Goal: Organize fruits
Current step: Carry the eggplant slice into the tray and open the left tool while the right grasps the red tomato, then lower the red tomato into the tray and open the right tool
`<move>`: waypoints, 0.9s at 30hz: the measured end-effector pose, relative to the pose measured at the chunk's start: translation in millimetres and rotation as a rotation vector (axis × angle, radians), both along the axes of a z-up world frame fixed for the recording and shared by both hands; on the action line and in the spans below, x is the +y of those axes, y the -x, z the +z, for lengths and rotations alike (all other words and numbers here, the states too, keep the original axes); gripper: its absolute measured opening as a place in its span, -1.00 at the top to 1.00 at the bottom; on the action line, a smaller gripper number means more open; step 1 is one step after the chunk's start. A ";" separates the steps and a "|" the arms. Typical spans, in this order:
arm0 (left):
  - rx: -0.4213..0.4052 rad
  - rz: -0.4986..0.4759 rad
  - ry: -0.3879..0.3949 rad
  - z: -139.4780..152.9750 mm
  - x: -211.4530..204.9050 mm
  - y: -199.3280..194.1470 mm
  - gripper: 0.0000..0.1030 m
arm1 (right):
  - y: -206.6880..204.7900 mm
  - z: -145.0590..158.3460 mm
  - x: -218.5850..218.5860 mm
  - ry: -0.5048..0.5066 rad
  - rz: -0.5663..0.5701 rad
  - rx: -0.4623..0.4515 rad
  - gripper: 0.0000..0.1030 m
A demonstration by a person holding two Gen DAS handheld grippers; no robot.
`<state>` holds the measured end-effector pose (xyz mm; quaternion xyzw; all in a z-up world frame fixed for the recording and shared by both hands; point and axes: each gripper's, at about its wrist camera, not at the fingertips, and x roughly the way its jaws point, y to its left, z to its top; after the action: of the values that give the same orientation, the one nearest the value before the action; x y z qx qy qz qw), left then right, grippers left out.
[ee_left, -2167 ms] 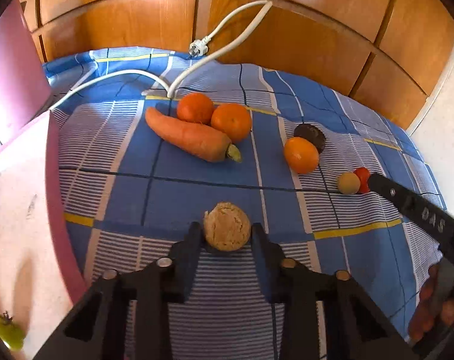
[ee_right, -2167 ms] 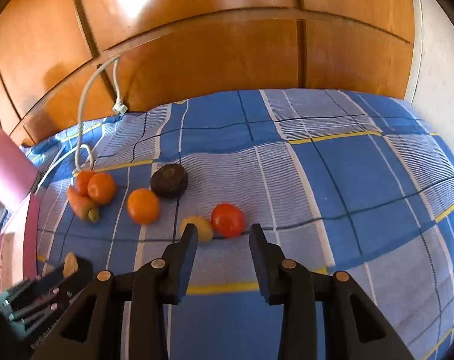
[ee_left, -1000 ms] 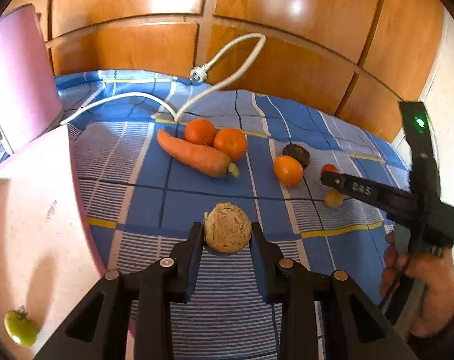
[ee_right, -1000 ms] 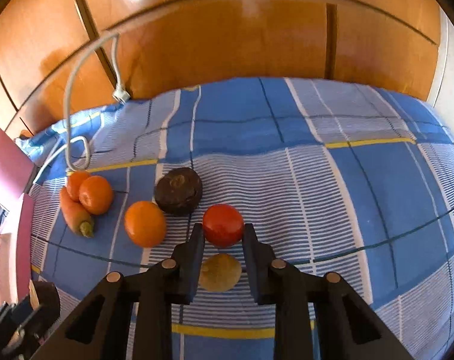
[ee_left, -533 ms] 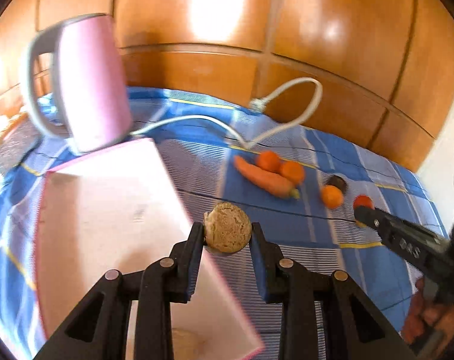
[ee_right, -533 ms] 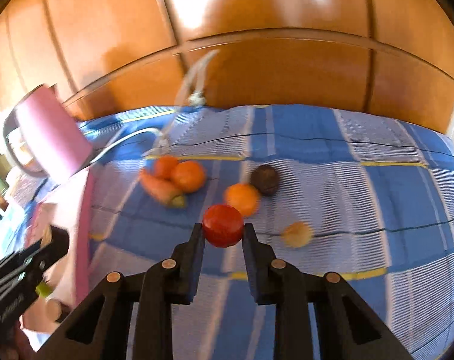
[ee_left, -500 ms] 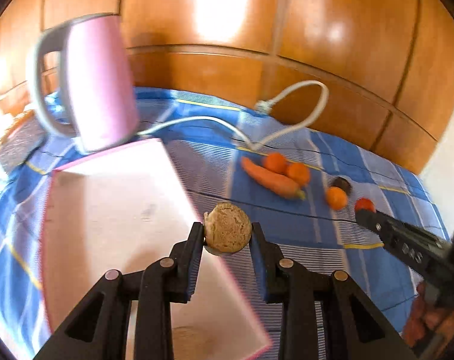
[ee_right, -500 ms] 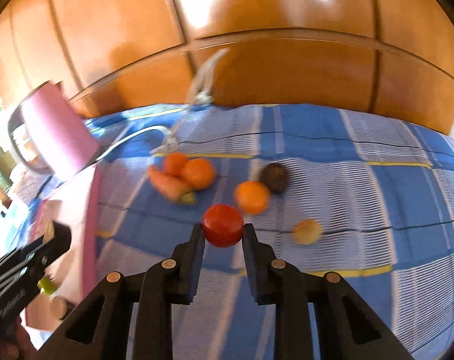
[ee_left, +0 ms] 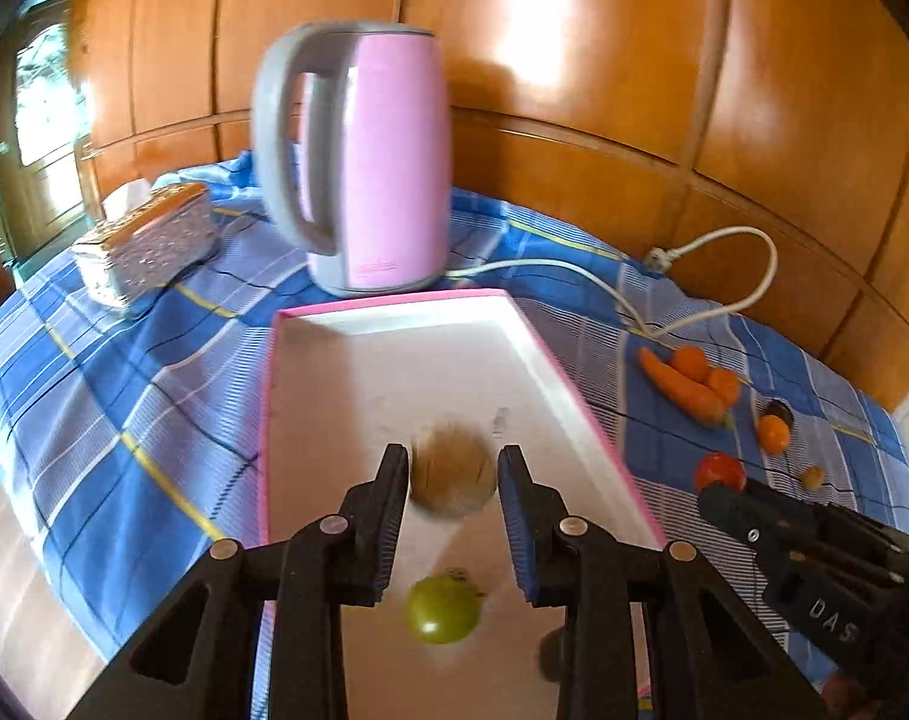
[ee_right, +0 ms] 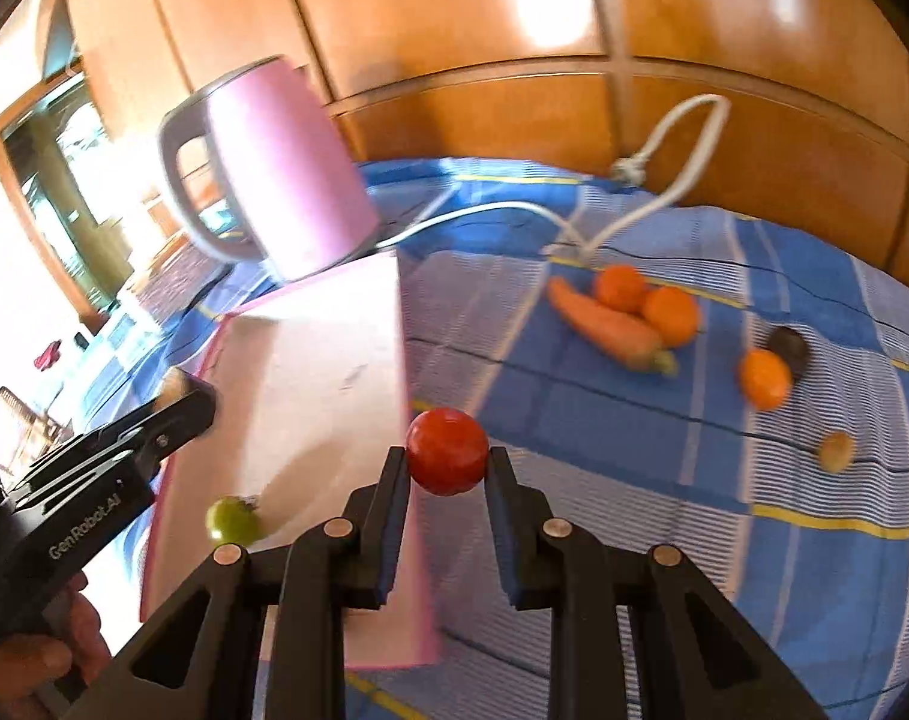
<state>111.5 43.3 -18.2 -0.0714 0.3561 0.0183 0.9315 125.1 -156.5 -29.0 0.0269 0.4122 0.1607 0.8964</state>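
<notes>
Over the pink-rimmed tray (ee_left: 394,396): left gripper (ee_left: 452,483) with fingers apart, blurred brown fruit (ee_left: 452,471) between them, contact unclear. Beside the tray's edge: right gripper (ee_right: 446,461) clamped on red tomato (ee_right: 447,450). Green tomato (ee_left: 443,609) lying inside, partly blurred.

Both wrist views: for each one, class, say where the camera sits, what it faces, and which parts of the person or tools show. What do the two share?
Left wrist: behind the left gripper, looking over the pink tray toward the kettle; its fingers flank a brown fruit; the right gripper shows.
Right wrist: behind the right gripper, which holds a red tomato, facing the tray and blue cloth; the left gripper and a hand show.
Shared: tray, kettle, green fruit, carrot, oranges.
</notes>
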 end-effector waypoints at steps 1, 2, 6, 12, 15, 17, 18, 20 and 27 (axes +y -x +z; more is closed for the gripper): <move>-0.002 0.006 0.001 -0.1 1.7 0.4 0.39 | 0.0 -0.6 5.2 0.002 0.010 0.000 0.50; -0.006 0.015 0.002 0.2 6.0 2.4 0.39 | 0.0 -1.2 11.7 0.007 0.022 0.001 0.50; -0.016 0.038 0.010 2.7 15.5 7.2 0.28 | -2.5 -3.8 30.6 0.016 0.058 0.014 0.50; -0.041 0.065 0.020 8.4 27.9 18.5 0.22 | 0.5 -6.2 51.9 0.038 0.104 0.022 0.48; -0.059 0.075 0.018 13.2 32.1 24.1 0.16 | 2.2 -6.7 57.8 0.043 0.111 0.020 0.47; -0.068 0.079 0.021 15.9 34.8 26.6 0.15 | 3.5 -6.3 60.0 0.045 0.112 0.018 0.46; -0.072 0.081 0.021 17.4 35.9 28.1 0.15 | 4.0 -5.9 60.9 0.049 0.112 0.016 0.46; -0.082 0.084 0.022 20.5 37.1 30.8 0.15 | 5.6 -4.3 62.0 0.052 0.111 0.011 0.45; -0.102 0.082 0.016 26.6 36.8 39.1 0.15 | 14.7 0.5 57.6 0.054 0.090 -0.008 0.45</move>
<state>72.5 80.1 8.4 -0.0942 0.3050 0.0499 0.9464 110.4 -98.9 -28.6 -0.0166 0.4136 0.1898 0.8903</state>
